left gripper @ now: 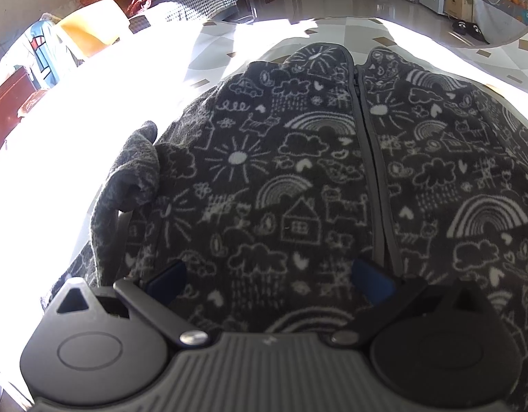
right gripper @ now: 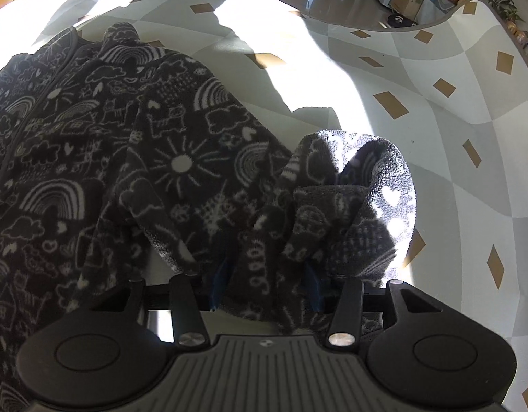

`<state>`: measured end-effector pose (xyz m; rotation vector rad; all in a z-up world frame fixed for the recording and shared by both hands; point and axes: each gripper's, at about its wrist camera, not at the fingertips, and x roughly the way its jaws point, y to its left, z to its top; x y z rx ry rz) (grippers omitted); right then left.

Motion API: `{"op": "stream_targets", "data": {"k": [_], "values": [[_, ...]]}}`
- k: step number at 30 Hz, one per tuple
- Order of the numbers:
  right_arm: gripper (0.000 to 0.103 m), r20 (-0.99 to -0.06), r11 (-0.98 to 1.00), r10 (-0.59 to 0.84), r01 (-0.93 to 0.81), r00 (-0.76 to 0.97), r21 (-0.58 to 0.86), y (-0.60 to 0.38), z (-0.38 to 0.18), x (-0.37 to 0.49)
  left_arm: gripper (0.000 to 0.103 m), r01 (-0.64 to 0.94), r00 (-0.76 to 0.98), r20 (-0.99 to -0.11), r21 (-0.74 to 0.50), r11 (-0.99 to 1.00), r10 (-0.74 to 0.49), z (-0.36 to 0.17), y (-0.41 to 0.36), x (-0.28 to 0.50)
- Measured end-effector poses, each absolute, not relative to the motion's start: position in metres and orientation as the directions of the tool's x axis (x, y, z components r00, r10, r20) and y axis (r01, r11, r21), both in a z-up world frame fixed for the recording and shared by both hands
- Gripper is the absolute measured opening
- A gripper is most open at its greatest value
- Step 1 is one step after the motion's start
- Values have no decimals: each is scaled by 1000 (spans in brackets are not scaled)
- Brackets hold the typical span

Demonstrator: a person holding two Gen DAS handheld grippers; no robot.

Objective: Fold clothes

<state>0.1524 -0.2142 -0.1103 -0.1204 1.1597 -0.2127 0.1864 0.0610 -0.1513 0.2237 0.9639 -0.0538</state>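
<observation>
Left gripper (left gripper: 269, 283) spread wide over jacket (left gripper: 298, 171); right gripper (right gripper: 267, 283) pinching sleeve (right gripper: 332, 206).

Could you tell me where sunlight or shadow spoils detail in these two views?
Left wrist view: the mat left of the fleece jacket is blown out white. Right wrist view: a hard sun patch crosses the mat, the sleeve cuff is half lit, and the jacket body lies in shadow.

Jacket (left gripper: 298, 178) dark grey, white doodles; mat (right gripper: 435, 110) grey-white checks, tan diamonds
</observation>
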Motion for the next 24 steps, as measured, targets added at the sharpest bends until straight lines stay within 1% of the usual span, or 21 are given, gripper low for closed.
{"op": "stream_targets", "data": {"k": [3, 5, 10, 13, 16, 20, 24], "values": [[45, -923, 979, -203, 61, 328, -193, -209, -105, 148, 103, 146, 570, -820, 163, 976, 51, -152, 63, 187], [45, -929, 982, -186, 41, 321, -182, -210, -97, 144, 103, 147, 571, -820, 161, 976, 49, -152, 65, 187], [45, -905, 986, -144, 134, 400, -98, -239, -68, 146, 103, 143, 569, -821, 149, 979, 42, -153, 70, 188], [45, -891, 977, -162, 198, 423, -83, -256, -65, 148, 103, 143, 562, -826, 144, 979, 40, -153, 71, 188], [45, -900, 977, -175, 183, 400, -109, -258, -72, 154, 103, 165, 560, -827, 165, 972, 45, -151, 68, 185], [46, -908, 978, -204, 113, 366, -174, -250, -90, 162, 103, 193, 591, -801, 258, 947, 98, -150, 63, 177], [48, -880, 963, -268, 77, 393, -259, -230, -104, 156, 103, 198, 622, -770, 330, 923, 142, -150, 63, 170]]}}
